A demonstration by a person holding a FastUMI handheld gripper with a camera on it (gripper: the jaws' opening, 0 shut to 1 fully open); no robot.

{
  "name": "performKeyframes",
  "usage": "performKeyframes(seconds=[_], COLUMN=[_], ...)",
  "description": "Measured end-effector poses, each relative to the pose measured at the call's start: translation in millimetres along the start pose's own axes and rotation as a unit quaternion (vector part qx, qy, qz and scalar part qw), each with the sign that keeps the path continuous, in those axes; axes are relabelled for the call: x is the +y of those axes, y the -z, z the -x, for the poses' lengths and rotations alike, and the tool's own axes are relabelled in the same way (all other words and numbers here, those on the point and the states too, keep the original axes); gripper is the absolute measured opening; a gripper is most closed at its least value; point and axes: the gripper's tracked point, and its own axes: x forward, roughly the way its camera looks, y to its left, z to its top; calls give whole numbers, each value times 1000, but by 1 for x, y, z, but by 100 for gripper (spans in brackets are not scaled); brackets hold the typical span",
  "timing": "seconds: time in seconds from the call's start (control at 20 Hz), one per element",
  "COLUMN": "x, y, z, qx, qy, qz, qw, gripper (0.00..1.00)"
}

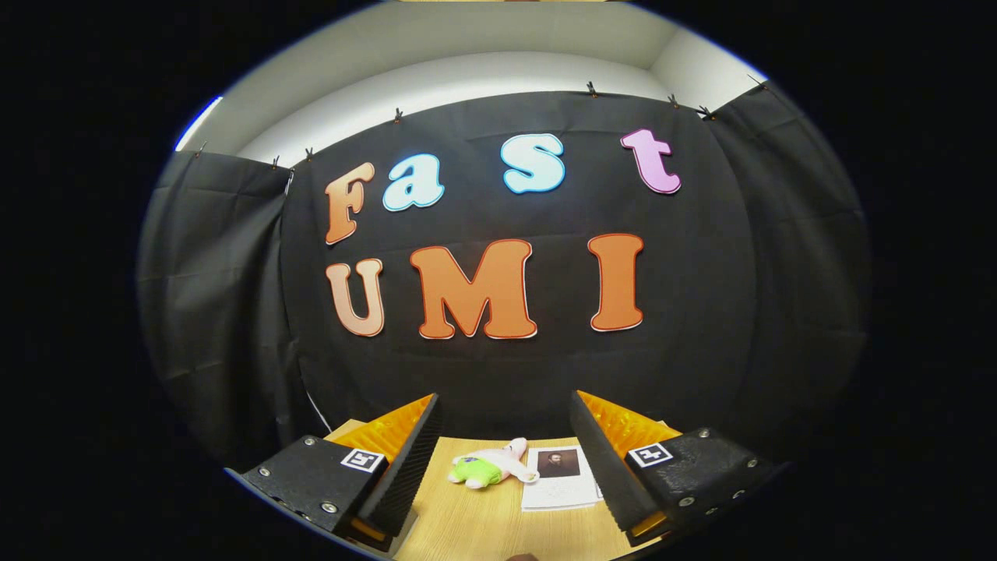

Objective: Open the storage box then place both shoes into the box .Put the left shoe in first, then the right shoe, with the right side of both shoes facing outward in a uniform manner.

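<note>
**Gripper spread wide above table, nothing held**

The gripper [505,460] has its fingers [409,460] wide apart, nothing between them. It is raised over a wooden table [483,522]. Ahead, seen between the fingers, a pink-and-green plush toy [487,467] lies just beside a printed sheet [562,477] bearing a portrait photo. Storage box and shoes: location cannot be determined.

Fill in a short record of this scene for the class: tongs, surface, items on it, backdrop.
tongs: tongs open, fingers wide apart, holding nothing
surface: wooden table
items: pink and green plush toy and printed sheet with a portrait, side by side on the table beyond the fingers
backdrop: black cloth wall
</note>
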Motion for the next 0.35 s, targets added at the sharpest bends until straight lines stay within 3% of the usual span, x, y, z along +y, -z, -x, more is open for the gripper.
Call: performKeyframes(seconds=[0.35], x=[7], y=[-13], z=[4], qx=[-8], qy=[-3], qz=[4], qw=[1000], gripper=[98])
